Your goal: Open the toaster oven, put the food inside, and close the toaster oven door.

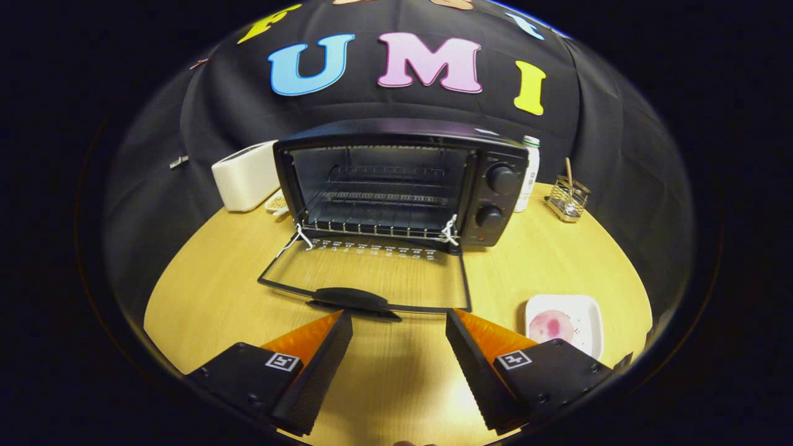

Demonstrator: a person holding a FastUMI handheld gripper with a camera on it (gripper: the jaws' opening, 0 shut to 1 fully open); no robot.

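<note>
The gripper [399, 322] hangs over a round wooden table [204, 291]. Its two fingers are spread wide apart, and they hold nothing. Bare table shows between them.

Just ahead of the fingers, at 12 o'clock, lies the oven door [372, 275]. It is folded all the way down and lies flat over the table. It is made of glass, so the wood shows through it. The dark door handle [353, 299] is on the near edge of the door, very close to the left fingertip but not touching it.

Beyond the door stands the toaster oven [403, 183], still at 12 o'clock. It is black and wide open. A wire rack [381, 201] sits inside. Two round knobs [495, 198] are on its right side, one above the other.

At about 2 o'clock from the fingers, near the right finger, a white square plate [579, 310] rests on the table. A round pink piece of food [548, 326] lies on it.

At 10 o'clock, just beside the oven's left side, is a white box [245, 176]. At 1 o'clock, behind the oven's right side, stands a white bottle [530, 173]. Farther right is a small wire basket [567, 198] with a stick in it
</note>
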